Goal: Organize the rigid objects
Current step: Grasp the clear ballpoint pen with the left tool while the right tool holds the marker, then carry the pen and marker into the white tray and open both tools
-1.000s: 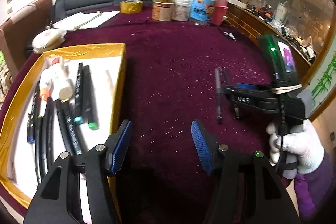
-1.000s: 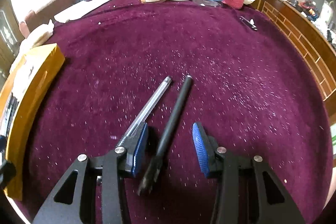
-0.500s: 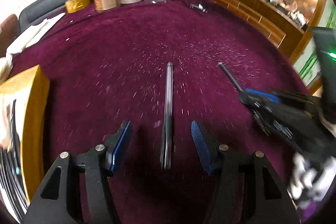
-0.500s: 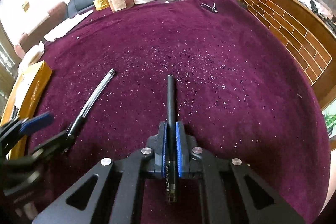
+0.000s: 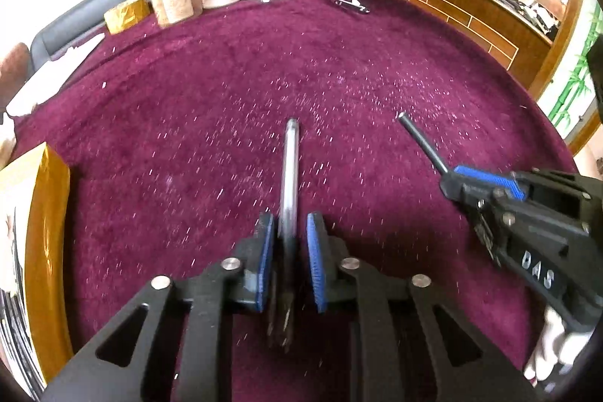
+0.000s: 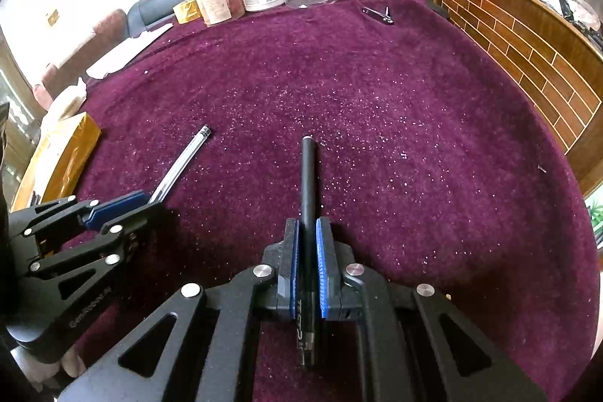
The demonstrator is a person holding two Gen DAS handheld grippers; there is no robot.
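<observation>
Where velvety maroon cloth (image 6: 377, 93) spreads — slim black pen (image 6: 308, 183) clamped, right tool (image 6: 308, 240).

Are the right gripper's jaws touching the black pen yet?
Touching. The right wrist view shows the right gripper with both blue pads tight against the black pen, no gap on either side.

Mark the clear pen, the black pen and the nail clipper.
clear pen (image 5: 291, 153), left wrist view, on its transparent barrel.
black pen (image 6: 308, 172), right wrist view, on its barrel.
nail clipper (image 6: 378, 15), right wrist view, on its body.
</observation>
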